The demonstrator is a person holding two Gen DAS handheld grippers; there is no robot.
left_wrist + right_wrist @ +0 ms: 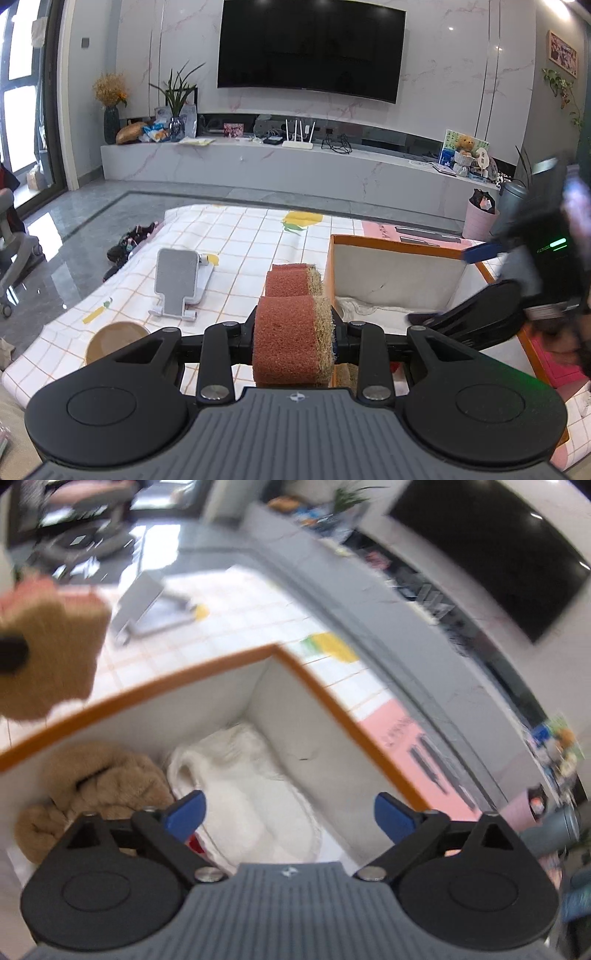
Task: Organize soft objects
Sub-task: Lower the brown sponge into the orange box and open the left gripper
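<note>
Just beside the left wall of the orange-rimmed box (399,246), the left gripper (295,332) holds a folded scouring sponge (291,332), its fingers pinching the pad across its thickness so the rust-red face bulges toward the camera and the tan fibre edge turns toward the box. Squeezed that way, a soft pad cannot slip and sits ready to be carried over the rim; I judge the drop into the box to be the step in hand. From the right wrist view the same sponge (51,653) shows at the upper left, outside the box rim (325,686).

The right gripper (291,812) hangs over the box interior, its blue-tipped fingers (188,808) spread wide and holding nothing, probably having nothing left to place. Below it lie a white fluffy cloth (243,794) toward the far corner and a brown plush item (107,775) against the left wall. A grey phone stand (177,280) and a tan bowl (114,338) sit on the checked bench (240,236), well apart from the box.
</note>
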